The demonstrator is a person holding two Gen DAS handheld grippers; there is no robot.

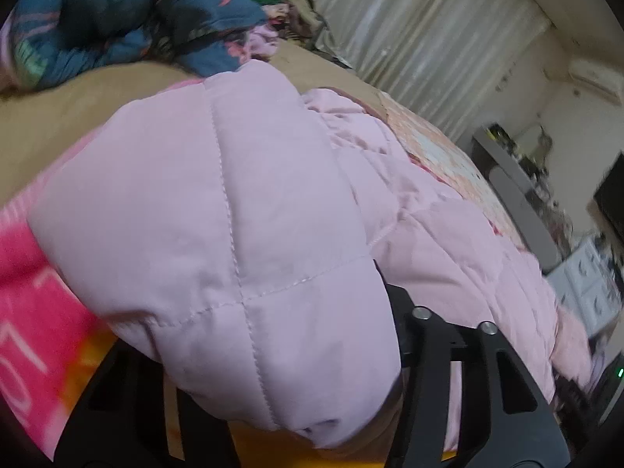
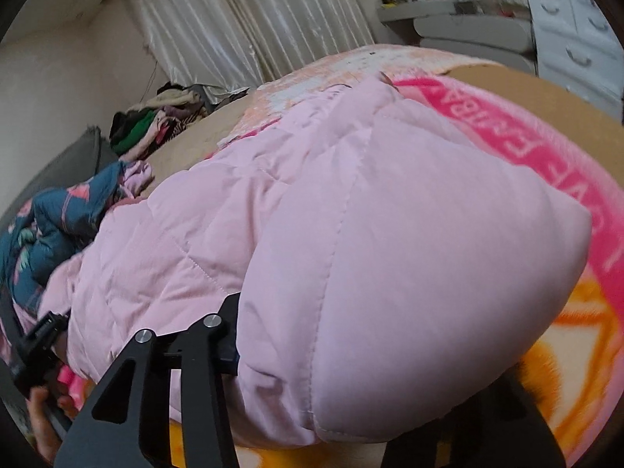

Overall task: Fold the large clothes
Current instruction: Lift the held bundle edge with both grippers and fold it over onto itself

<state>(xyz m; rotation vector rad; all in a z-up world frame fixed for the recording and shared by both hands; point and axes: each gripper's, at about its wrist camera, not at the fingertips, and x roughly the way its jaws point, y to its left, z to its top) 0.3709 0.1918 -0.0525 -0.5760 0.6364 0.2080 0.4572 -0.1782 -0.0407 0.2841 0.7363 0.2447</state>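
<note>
While both wrist views are filled by one pale pink quilted padded jacket (image 1: pixel 218 202), each gripper has a puffy fold of it bunched between its fingers. Left gripper (image 1: pixel 273 401): black, bottom centre of its frame, fingertips hidden under the fabric, jaws narrowed onto the fold, gripping the jacket. Right gripper (image 2: pixel 312 390): black, bottom centre of its frame, one finger linkage showing lower left, the rest covered by the pink fold, jaws likewise narrowed and holding the jacket. No earlier picture, so only the present grip is told.

The jacket lies across a bed (image 1: pixel 58 124) with a tan cover, its bulk running from frame centre to lower right in the left view, and from centre to lower left in the right view (image 2: pixel 218 241). Under it lies a bright pink and orange fleece blanket with white lettering (image 2: pixel 546 179), seen at right in the right view and lower left in the left view (image 1: pixel 35 312).

A dark blue patterned garment (image 1: pixel 117 19) is crumpled upper left in the left view, mid left in the right view. Pale pleated curtains (image 2: pixel 241 19) hang across the top. A bare hand (image 2: pixel 43 421) shows at the lower left edge of the right view, with part of a black gripper just above it. White drawers (image 2: pixel 577 39) sit upper right, blurred.
</note>
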